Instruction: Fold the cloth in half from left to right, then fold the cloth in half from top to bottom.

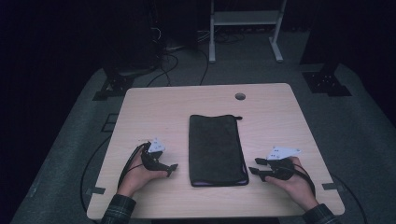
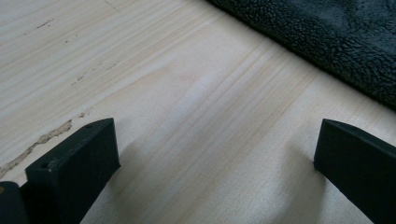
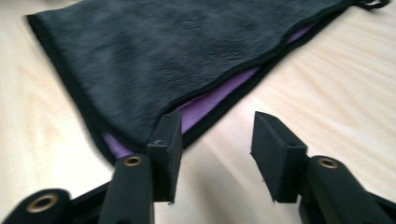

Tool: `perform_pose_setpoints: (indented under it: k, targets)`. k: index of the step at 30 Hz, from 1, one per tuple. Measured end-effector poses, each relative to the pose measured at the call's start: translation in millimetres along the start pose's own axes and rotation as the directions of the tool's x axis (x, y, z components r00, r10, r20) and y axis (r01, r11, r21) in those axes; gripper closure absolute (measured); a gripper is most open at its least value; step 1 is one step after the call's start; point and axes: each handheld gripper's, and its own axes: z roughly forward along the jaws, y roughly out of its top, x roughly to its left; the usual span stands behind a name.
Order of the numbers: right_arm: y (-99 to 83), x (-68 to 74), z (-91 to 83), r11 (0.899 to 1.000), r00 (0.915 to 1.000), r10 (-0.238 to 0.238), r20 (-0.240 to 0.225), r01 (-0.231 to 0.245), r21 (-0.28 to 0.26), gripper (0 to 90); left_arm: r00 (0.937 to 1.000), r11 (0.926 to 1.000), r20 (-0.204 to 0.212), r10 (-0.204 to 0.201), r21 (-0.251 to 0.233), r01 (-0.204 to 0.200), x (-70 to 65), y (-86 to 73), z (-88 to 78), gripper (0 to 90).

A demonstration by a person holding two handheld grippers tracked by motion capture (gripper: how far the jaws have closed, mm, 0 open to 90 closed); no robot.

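Dark fleecy towel [image 1: 217,149] folded long, flat in the middle of the wooden table [image 1: 154,105], purple inner layer peeking out along the near edge and right side in the right gripper view [image 3: 210,100].

Left gripper [image 1: 171,169] resting on bare wood just left of the towel, jaws spread wide, nothing between them. Right gripper [image 1: 254,166] low beside the towel's near right corner, jaws parted, holding nothing; in its own view, left jaw tip sitting at the corner hem, right jaw over bare table.

Risks from here, judged not seen:
- Pinching only the top black layer at the corner. Layers offset there, so purple under-layer likely left behind and fold skewing on lift.
- Jaw tip skating over the fleece instead of sliding under. Flat cloth on smooth wood, no lip to catch, so corner probably bunching or pushed away.
- Left jaws well short of the towel edge [image 2: 327,51]; closing now means grabbing air. Needs to travel first.
- Uneven lift if one side grips earlier than the other: whole towel dragging sideways, toward table edge on the near side.
- Small loop at the far corner [image 3: 371,3] possibly a hang tab, too blurred to call; could snag if pulled over.
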Motion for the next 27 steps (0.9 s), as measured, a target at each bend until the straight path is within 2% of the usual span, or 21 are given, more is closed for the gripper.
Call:
perform_pose_setpoints:
  k: [5, 10, 12, 14, 16, 20, 23, 24, 27]
  targets:
    - [7.7, -14.8, 6.4, 0.999, 0.9993, 0.019, 0.033, -0.018, -0.034, 45.9, 1.0, 1.0, -0.001, 0.0, 0.0, 0.0, 0.0, 0.0, 0.0, 0.0]
    - [13.7, -24.3, 12.9, 0.999, 0.9987, 0.007, 0.05, -0.005, -0.034, 43.8, 0.9999, 0.9999, -0.008, -0.009, -0.011, 0.009, -0.1, -0.4, -0.5, 0.0]
    - [16.3, -28.0, 15.4, 0.999, 0.9987, 0.01, 0.05, -0.009, -0.036, 43.0, 0.9998, 0.9995, -0.016, -0.016, -0.026, 0.015, 0.4, -0.9, -2.4, 7.6]
    - [19.1, -32.2, 18.0, 0.999, 0.9987, 0.022, 0.046, -0.02, -0.049, 42.6, 0.9997, 0.9993, -0.017, -0.019, -0.034, 0.018, 1.0, -0.9, -2.6, 10.1]
    - [22.7, -36.3, 20.2, 0.999, 0.9985, 0.031, 0.045, -0.029, -0.039, 42.5, 0.9995, 0.9989, -0.021, -0.024, -0.042, 0.023, 2.5, -0.6, -2.7, 14.0]
    - [30.8, -45.3, 24.5, 0.997, 0.998, 0.051, 0.039, -0.048, -0.059, 41.8, 0.9994, 0.9979, -0.025, -0.023, -0.061, 0.022, 6.8, 0.5, -3.2, 28.1]
    - [37.4, -52.0, 28.3, 0.997, 0.9977, 0.051, 0.045, -0.049, -0.058, 41.9, 0.9974, 0.9945, -0.016, -0.07, -0.078, 0.069, 10.4, 2.6, -1.7, 37.2]
    - [39.0, -54.4, 29.5, 0.996, 0.9973, 0.058, 0.044, -0.055, -0.071, 42.0, 0.997, 0.9944, -0.011, -0.077, -0.074, 0.076, 11.8, 3.9, -1.2, 39.3]
    - [45.1, -60.6, 34.6, 0.997, 0.9977, 0.056, 0.038, -0.053, -0.06, 41.8, 0.9952, 0.9939, 0.003, -0.097, -0.053, 0.097, 16.4, 11.2, 0.3, 42.8]
